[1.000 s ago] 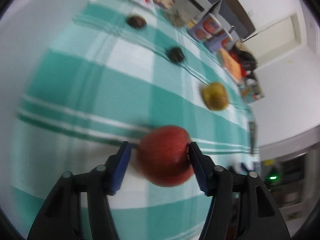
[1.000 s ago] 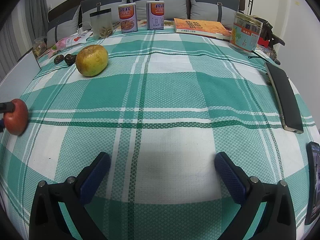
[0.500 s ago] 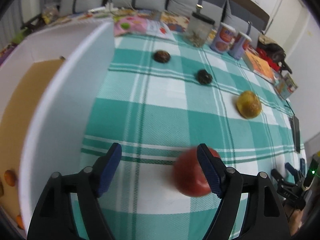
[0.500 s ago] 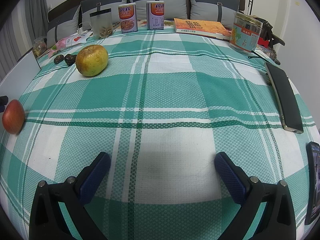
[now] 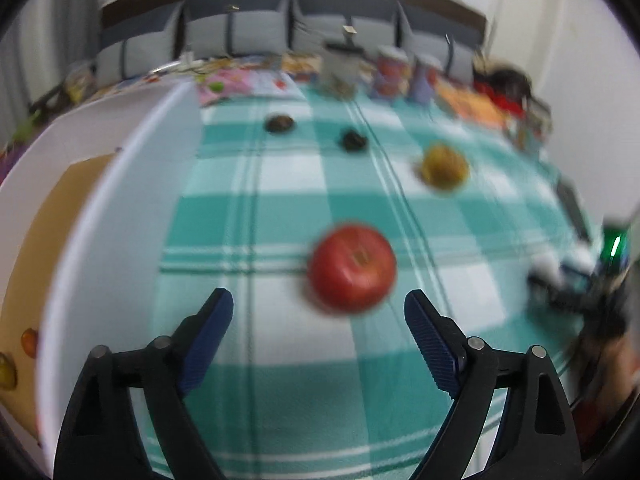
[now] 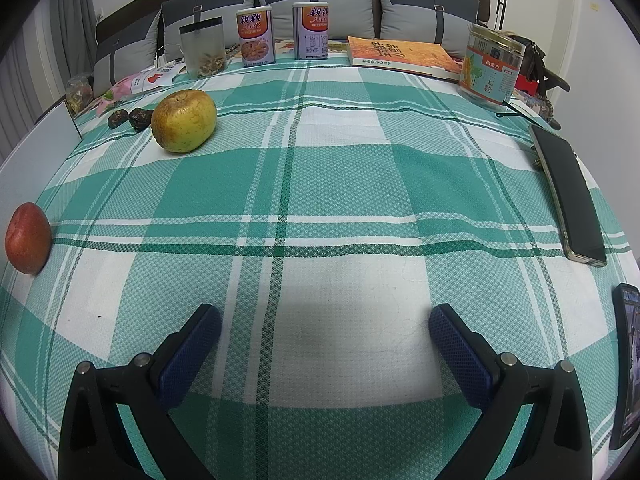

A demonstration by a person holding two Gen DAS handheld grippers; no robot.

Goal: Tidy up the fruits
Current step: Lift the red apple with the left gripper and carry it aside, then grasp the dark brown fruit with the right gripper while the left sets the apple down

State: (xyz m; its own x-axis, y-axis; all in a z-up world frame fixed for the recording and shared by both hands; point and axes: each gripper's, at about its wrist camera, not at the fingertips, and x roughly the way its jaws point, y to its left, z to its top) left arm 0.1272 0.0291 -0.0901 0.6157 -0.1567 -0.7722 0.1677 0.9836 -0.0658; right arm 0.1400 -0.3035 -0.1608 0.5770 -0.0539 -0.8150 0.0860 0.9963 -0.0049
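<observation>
Released a second ago from between your left gripper's [image 5: 318, 309] pads, the red apple [image 5: 353, 268] is now lying free on the green-and-white checked cloth [image 5: 288, 184], and the gripper is backing away from it. Its jaws are opening, with nothing between them; the apple is sitting just beyond the blue fingertips [image 5: 218, 312], nearer the right-hand one and touching neither.

Your left wrist view is blurring with motion, yet it is giving what the other cannot: a white box wall [image 5: 120, 208] running along the cloth's left edge, small orange fruits [image 5: 29, 342] lying beyond it, and the apple's stem dimple facing the lens. It is also showing the yellow-green fruit [image 5: 444, 167] and two dark fruits [image 5: 354, 140] farther up the cloth, well apart from the apple.

Your right wrist view is staying sharp. It is catching the red apple [image 6: 27, 238] only at its far left edge, and showing a book [image 6: 400, 56], two cans [image 6: 256, 36], a jar [image 6: 492, 66] and a phone [image 6: 568, 196].

Your right gripper [image 6: 325, 340] is hovering over bare cloth, jaws wide apart, holding nothing.
</observation>
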